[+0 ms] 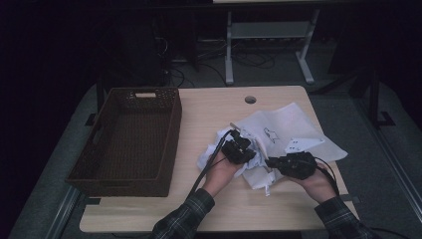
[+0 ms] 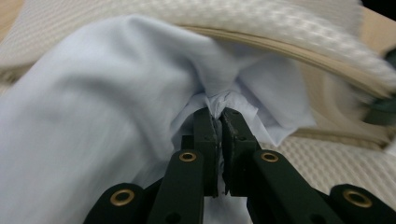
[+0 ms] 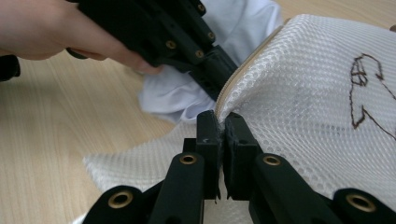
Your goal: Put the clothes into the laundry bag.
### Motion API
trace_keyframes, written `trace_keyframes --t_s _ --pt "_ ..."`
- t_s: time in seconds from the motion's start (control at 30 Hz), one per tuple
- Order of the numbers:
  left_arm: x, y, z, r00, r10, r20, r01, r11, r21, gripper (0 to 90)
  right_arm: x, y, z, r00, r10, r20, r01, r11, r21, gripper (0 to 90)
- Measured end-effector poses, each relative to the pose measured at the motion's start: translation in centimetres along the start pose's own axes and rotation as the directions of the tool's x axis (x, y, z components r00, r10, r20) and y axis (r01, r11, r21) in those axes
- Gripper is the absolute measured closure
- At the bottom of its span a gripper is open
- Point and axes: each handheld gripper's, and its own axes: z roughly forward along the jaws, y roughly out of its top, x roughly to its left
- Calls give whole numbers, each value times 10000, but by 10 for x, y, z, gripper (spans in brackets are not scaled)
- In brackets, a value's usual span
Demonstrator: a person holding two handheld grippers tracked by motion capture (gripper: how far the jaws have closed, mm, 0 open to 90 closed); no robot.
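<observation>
Now left claw [image 2: 219,116] pinching pale blue cloth [image 2: 93,116], right claw [image 3: 222,122] pinching white mesh bag [image 3: 317,84].

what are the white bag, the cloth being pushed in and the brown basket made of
White bag: looks like synthetic mesh, honeycomb holes across it, beige zip edge. Cloth: thin, smooth pale woven fabric, probably cotton or a blend, folding softly, matte. Basket: dark brown woven wicker or plastic imitation; the weave shows, the material itself is hard to tell.
</observation>
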Motion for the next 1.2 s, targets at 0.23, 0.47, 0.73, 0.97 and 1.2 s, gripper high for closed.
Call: trace_keyframes --t_s 0.23,0.47,0.73,0.97,1.2 --pt "-1 -1 1 9991 12 -430 -14 10000 -45 858 -4 -5 4 9999 85 81 -90 9987 509 850" --pt "7 -4 3 9976 -351 -605 334 9990 -280 859 -5 -10 8 9999 94 86 -102 9953 963 848" --pt "-29 -5 16 9973 556 479 -543 9981 -290 857 -7 -2 5 9989 55 462 -69 9995 310 849" --pt "-34 -11 15 9923 789 954 -771 9968 -224 847 -15 -3 2 9978 229 625 -234 9997 79 850" --pt "-18 -10 -14 9880 507 1457 -401 9964 -747 558 -14 -6 1 9976 157 678 -168 9997 157 849"
